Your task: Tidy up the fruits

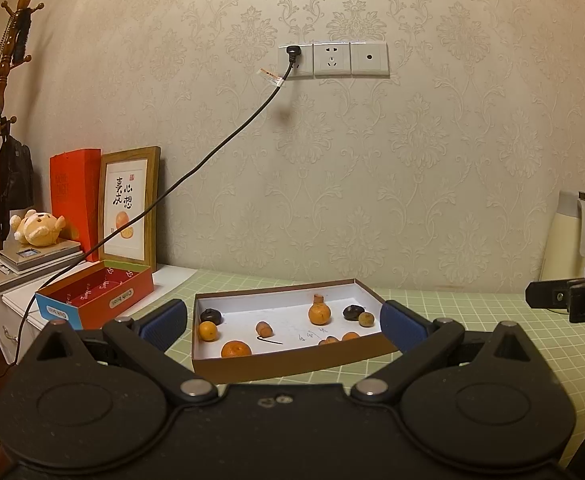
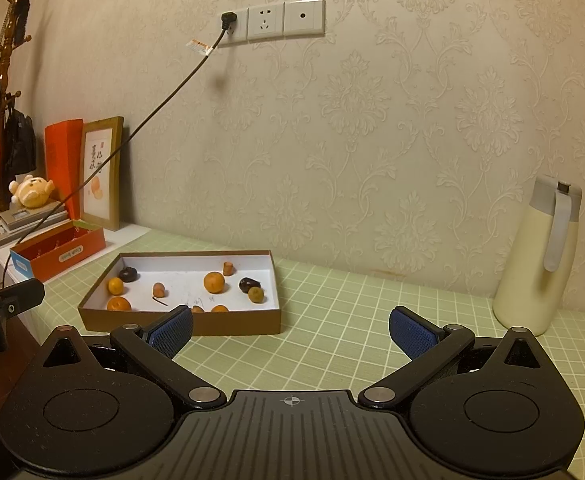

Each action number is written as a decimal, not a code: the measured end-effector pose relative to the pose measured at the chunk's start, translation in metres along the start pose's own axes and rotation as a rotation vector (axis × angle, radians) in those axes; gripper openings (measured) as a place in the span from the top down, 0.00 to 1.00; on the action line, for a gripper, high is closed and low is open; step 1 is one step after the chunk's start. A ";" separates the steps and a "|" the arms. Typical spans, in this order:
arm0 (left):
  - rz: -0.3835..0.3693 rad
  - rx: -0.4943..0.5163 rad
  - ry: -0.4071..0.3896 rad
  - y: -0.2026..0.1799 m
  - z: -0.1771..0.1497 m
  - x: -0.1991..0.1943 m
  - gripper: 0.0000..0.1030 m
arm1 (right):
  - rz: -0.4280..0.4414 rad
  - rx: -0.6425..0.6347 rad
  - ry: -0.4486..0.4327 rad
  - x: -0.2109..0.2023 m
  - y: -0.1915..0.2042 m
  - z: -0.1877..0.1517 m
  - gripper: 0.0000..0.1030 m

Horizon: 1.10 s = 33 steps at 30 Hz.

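A shallow brown box with a white inside sits on the green grid mat and also shows in the right wrist view. It holds several small fruits: an orange in the middle, an orange at the front left, dark fruits and small brown ones. My left gripper is open and empty, just in front of the box. My right gripper is open and empty, to the right of the box over the mat.
A cream thermos jug stands at the right by the wall. An open red box, a framed picture, a plush toy and a hanging black cable are at the left. A coat rack stands far left.
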<state>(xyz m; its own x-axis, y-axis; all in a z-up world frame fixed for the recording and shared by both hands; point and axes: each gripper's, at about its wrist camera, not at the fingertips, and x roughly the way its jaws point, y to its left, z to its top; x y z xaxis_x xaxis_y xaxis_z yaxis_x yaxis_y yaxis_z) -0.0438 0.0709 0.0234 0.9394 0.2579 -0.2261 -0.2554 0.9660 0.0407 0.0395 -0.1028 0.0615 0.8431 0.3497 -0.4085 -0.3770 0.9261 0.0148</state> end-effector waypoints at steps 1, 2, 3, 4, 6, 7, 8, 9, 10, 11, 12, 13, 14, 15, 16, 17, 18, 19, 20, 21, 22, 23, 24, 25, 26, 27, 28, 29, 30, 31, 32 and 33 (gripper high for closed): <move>0.000 0.000 0.001 0.000 0.000 0.000 0.06 | 0.000 -0.001 0.000 0.000 0.000 0.000 0.00; 0.000 0.000 0.001 0.000 0.000 0.000 0.06 | -0.002 -0.001 0.000 -0.001 0.000 -0.001 0.00; 0.000 -0.001 0.000 0.001 0.000 0.000 0.06 | -0.002 -0.001 0.000 -0.001 0.000 -0.001 0.00; 0.000 -0.001 -0.001 0.002 0.000 -0.001 0.06 | -0.002 -0.001 0.000 -0.001 0.000 -0.001 0.00; 0.000 -0.001 -0.001 0.002 0.000 -0.001 0.06 | -0.002 -0.002 0.000 -0.001 0.000 -0.001 0.00; 0.000 0.000 -0.001 0.003 0.001 -0.001 0.06 | -0.002 -0.002 0.000 -0.001 0.000 -0.001 0.00; 0.000 0.000 -0.002 0.004 0.001 -0.001 0.06 | -0.002 -0.002 0.001 -0.001 0.000 -0.001 0.00; -0.001 0.001 -0.002 0.004 0.001 -0.001 0.06 | -0.002 -0.002 0.000 -0.001 0.000 -0.001 0.00; -0.001 0.000 -0.002 0.003 0.000 -0.001 0.06 | -0.002 -0.001 0.001 -0.001 0.000 -0.001 0.00; 0.000 0.001 -0.001 0.004 0.000 -0.002 0.06 | -0.002 -0.001 0.001 -0.001 0.000 -0.001 0.00; 0.000 0.001 0.000 0.004 0.001 -0.001 0.06 | -0.002 -0.002 0.001 -0.001 0.000 -0.002 0.00; -0.001 0.001 0.001 0.004 0.001 -0.001 0.06 | -0.003 -0.003 0.001 -0.001 0.000 -0.001 0.00; -0.002 0.001 0.001 0.005 0.001 -0.001 0.06 | -0.003 -0.003 0.000 -0.001 0.000 -0.001 0.00; -0.002 0.001 0.001 0.005 0.001 -0.001 0.06 | -0.002 -0.004 0.000 -0.001 0.000 -0.002 0.00; -0.003 0.001 0.001 0.005 0.001 -0.001 0.06 | -0.002 -0.005 0.001 -0.001 0.000 -0.003 0.00; -0.004 0.001 0.002 0.006 0.001 -0.001 0.06 | -0.003 -0.006 0.001 -0.001 0.000 -0.003 0.00; -0.008 0.002 0.000 0.007 0.001 -0.002 0.06 | -0.003 -0.006 0.001 -0.001 -0.001 -0.003 0.00; -0.008 0.001 -0.003 0.007 0.001 -0.002 0.06 | -0.002 -0.006 0.001 -0.001 -0.001 -0.003 0.00; -0.008 0.001 -0.005 0.007 0.001 -0.002 0.06 | -0.002 -0.006 0.002 -0.001 -0.001 -0.003 0.00; -0.009 0.003 -0.005 0.007 0.001 -0.002 0.06 | -0.003 -0.006 0.002 -0.001 0.000 -0.003 0.00; -0.007 0.005 -0.007 0.006 0.001 -0.002 0.06 | -0.004 -0.006 0.002 -0.001 0.000 -0.003 0.00; -0.005 0.006 -0.010 0.006 0.001 -0.001 0.06 | -0.003 -0.007 0.001 -0.001 0.000 -0.003 0.00; -0.004 0.006 -0.011 0.006 0.002 -0.001 0.06 | -0.002 -0.007 0.001 -0.001 -0.001 -0.003 0.00; -0.003 0.005 -0.014 0.006 0.002 -0.001 0.06 | -0.002 -0.007 0.001 -0.001 -0.001 -0.003 0.00; -0.002 0.001 -0.016 0.007 0.001 0.000 0.06 | -0.003 -0.006 0.002 -0.001 -0.001 -0.003 0.00; -0.006 -0.003 -0.015 0.007 0.002 0.000 0.06 | -0.003 -0.007 0.002 -0.001 -0.001 -0.003 0.00; -0.010 -0.009 -0.013 0.009 0.002 0.001 0.06 | -0.002 -0.007 0.002 -0.001 -0.001 -0.003 0.00; -0.014 -0.013 -0.008 0.010 0.002 0.002 0.06 | -0.003 -0.008 0.003 -0.001 0.000 -0.003 0.00; -0.016 -0.015 -0.001 0.010 0.002 0.002 0.06 | -0.003 -0.009 0.003 -0.001 0.000 -0.003 0.00; -0.018 -0.015 0.002 0.011 0.002 0.002 0.06 | -0.004 -0.010 0.003 -0.001 0.000 -0.004 0.00; -0.018 -0.013 0.002 0.011 0.001 0.002 0.06 | -0.003 -0.009 0.004 -0.001 0.000 -0.003 0.00; -0.019 -0.009 0.003 0.011 0.001 0.001 0.06 | -0.004 -0.009 0.004 -0.001 0.000 -0.003 0.00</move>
<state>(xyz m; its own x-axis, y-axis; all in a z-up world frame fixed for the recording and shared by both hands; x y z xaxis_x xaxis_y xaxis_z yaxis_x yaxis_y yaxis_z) -0.0449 0.0814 0.0247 0.9434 0.2395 -0.2293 -0.2397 0.9705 0.0277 0.0377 -0.1033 0.0592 0.8430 0.3459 -0.4119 -0.3773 0.9261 0.0055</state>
